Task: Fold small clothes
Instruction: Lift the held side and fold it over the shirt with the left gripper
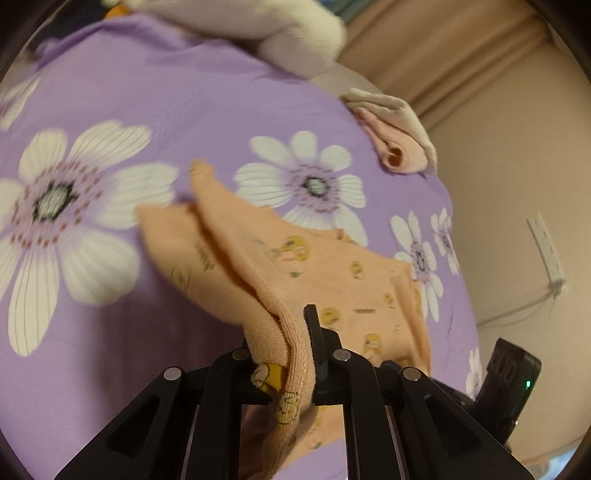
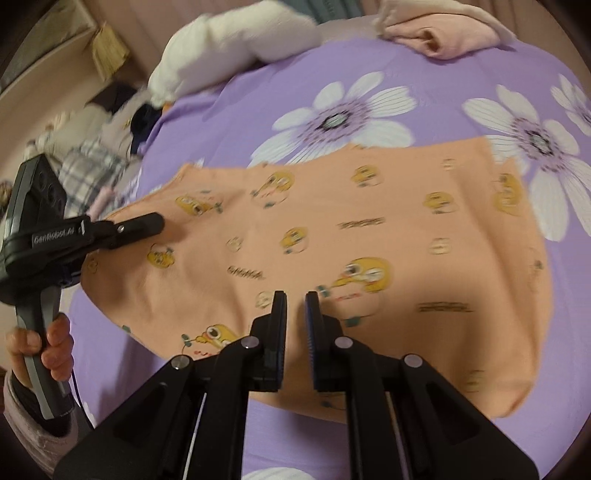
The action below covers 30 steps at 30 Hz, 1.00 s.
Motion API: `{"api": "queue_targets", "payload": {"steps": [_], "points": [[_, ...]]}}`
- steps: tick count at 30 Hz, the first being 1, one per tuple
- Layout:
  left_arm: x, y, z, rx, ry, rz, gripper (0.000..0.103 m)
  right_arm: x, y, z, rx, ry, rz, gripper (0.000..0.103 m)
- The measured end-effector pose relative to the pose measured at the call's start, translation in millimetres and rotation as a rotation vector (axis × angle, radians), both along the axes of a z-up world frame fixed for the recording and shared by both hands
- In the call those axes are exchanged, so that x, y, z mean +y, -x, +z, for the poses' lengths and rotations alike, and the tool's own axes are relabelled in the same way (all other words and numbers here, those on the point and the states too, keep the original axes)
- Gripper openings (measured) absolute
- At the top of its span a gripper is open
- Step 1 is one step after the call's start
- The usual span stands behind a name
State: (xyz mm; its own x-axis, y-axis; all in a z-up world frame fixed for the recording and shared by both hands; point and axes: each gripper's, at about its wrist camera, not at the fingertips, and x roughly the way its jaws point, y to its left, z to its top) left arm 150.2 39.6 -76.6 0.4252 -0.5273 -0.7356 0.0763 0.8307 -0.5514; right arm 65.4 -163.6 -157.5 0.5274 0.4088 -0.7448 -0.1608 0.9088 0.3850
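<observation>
A peach garment [image 2: 369,229] with yellow cartoon prints lies spread on the purple flowered bedsheet [image 2: 480,74]. My left gripper [image 1: 291,350] is shut on a bunched hem of that garment [image 1: 332,280], lifting the edge so a fold rises off the sheet. In the right wrist view the left gripper [image 2: 157,221] sits at the garment's left edge, held by a hand [image 2: 44,343]. My right gripper [image 2: 295,314] hovers over the near part of the garment. Its jaws stand a narrow slit apart with no cloth between them.
Folded pink and beige clothes [image 1: 395,147] [image 2: 443,37] lie near the bed's far edge. A white pillow [image 2: 221,48] [image 1: 288,29] lies at the back. A pile of mixed clothes [image 2: 92,162] sits beside the bed on the left. A wall socket [image 1: 546,251] is on the right.
</observation>
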Motion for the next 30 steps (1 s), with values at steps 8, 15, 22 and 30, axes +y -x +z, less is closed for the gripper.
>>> {"api": "queue_targets", "payload": {"steps": [8,15,22,30], "points": [[-71,-4,28,-0.065,-0.095,-0.133,0.01,-63,10,5,-0.022,-0.099,-0.136,0.012],[-142,1,22,-0.054,-0.18,-0.311,0.01,-119,25,1,-0.026,-0.168,-0.249,0.012],[-179,1,-19,0.07,-0.195,-0.387,0.01,-146,30,-6,-0.007,-0.228,-0.283,0.015],[-178,17,-3,0.031,-0.127,-0.456,0.049,-143,24,-7,-0.008,-0.334,-0.24,0.038]]}}
